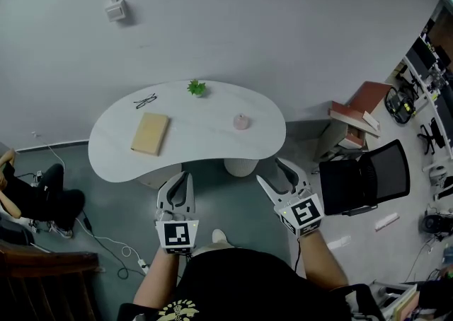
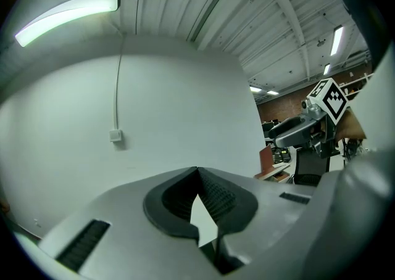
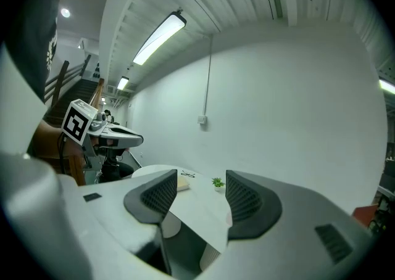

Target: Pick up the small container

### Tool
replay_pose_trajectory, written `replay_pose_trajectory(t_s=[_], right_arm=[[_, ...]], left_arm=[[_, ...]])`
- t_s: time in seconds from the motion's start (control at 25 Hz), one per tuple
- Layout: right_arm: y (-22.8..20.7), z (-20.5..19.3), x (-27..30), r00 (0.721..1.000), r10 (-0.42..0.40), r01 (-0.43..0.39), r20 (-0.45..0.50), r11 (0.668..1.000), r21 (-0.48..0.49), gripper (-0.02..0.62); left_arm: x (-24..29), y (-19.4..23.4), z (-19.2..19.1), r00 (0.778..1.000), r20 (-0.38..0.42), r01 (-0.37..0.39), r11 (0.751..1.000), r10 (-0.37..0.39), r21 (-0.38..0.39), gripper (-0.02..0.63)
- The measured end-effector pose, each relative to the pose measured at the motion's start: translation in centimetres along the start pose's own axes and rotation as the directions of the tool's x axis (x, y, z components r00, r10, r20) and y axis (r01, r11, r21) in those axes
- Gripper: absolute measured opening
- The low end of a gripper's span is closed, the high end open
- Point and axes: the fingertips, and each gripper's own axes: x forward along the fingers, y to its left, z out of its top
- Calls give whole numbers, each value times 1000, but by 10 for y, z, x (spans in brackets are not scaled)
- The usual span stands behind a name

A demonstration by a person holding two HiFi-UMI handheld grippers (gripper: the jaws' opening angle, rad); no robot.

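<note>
Small pink round container [image 1: 241,122] near right edge of white table [image 1: 198,139] (likely light, smooth): grip sides. Left claw [image 1: 186,176] closed, right claw [image 1: 269,170] apart.

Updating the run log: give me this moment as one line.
left gripper: shut, empty | right gripper: open, empty | small container: on table, untouched

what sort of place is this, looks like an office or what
Probably an office or lab workspace: a black office chair beside a white curved table, desks crowded with equipment at the right, and a strip light on a ribbed ceiling.
</note>
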Motion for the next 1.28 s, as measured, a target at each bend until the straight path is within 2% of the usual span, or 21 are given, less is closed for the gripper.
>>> replay_pose_trajectory(t_s=[0.2,0.44,0.76,1.28], right_arm=[[-2,11,36,1000,-25,25,-4,1000,-17,239],[1,18,63,999,-50,50,-11,998,-30,239],[-4,16,66,995,-93,93,-17,995,-30,239],[-45,4,96,995,-101,101,-8,995,1,239]], left_arm=[[22,33,-2,1000,11,15,999,-15,-33,5],[40,55,-15,999,9,45,999,-45,-15,5],[53,45,-21,994,22,107,994,-106,-24,5],[102,48,-29,994,-18,105,994,-105,-9,5]])
